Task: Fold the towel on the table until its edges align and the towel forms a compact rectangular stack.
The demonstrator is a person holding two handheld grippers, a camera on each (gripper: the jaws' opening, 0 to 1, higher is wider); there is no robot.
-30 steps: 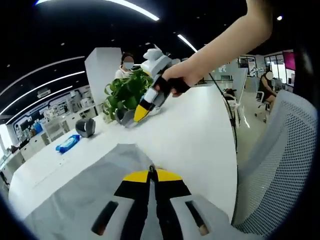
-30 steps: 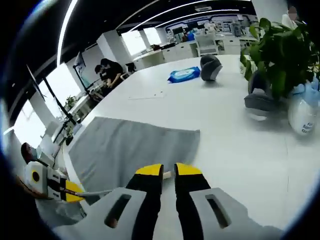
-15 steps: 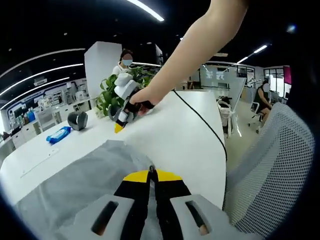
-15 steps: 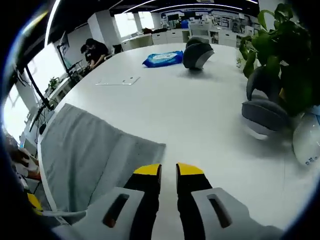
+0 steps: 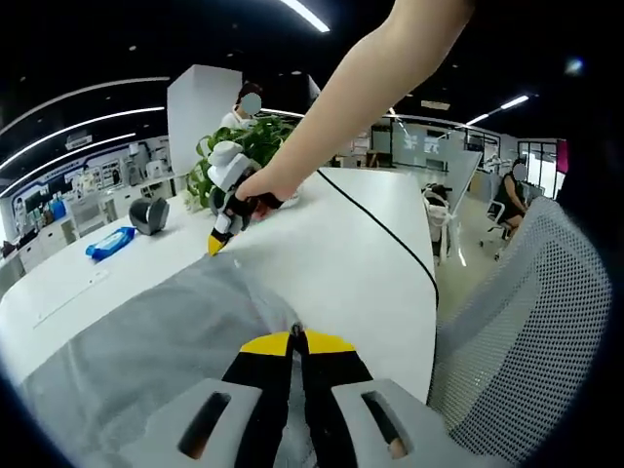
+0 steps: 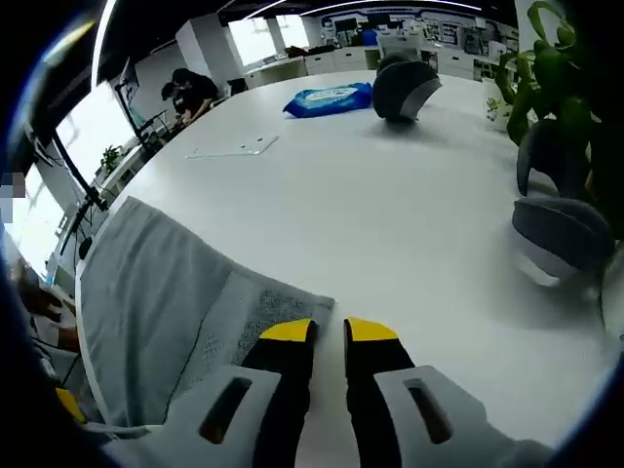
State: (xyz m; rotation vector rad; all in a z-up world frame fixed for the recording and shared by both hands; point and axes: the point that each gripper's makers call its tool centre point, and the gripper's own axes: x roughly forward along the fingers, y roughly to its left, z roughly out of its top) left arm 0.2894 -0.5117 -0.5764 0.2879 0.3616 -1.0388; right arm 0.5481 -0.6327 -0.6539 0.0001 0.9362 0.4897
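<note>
At the bottom centre of the left gripper view, my left claw is staying pinched tight, its yellow tips together on a raised fold of the grey terry towel, which is spreading across the lower left of that frame over the white oval table. Over the last second my right claw, seen at centre left in that view in the person's hand, has been dropping from up near the leafy green potted plant down to the tabletop just beyond the towel's far edge.

From the right gripper view, the right claw is sitting at bottom centre with its tips nearly closed, a thin gap between them and nothing held; the towel's far corner is now lying just beside its left tip, where a second ago it was well short of it. I am judging that I am closing in to take that corner, so both claws can lift an edge for the fold. Folding proper is not yet under way; the towel is lying mostly flat.

A blue wipes packet is resting far up the table.
</note>
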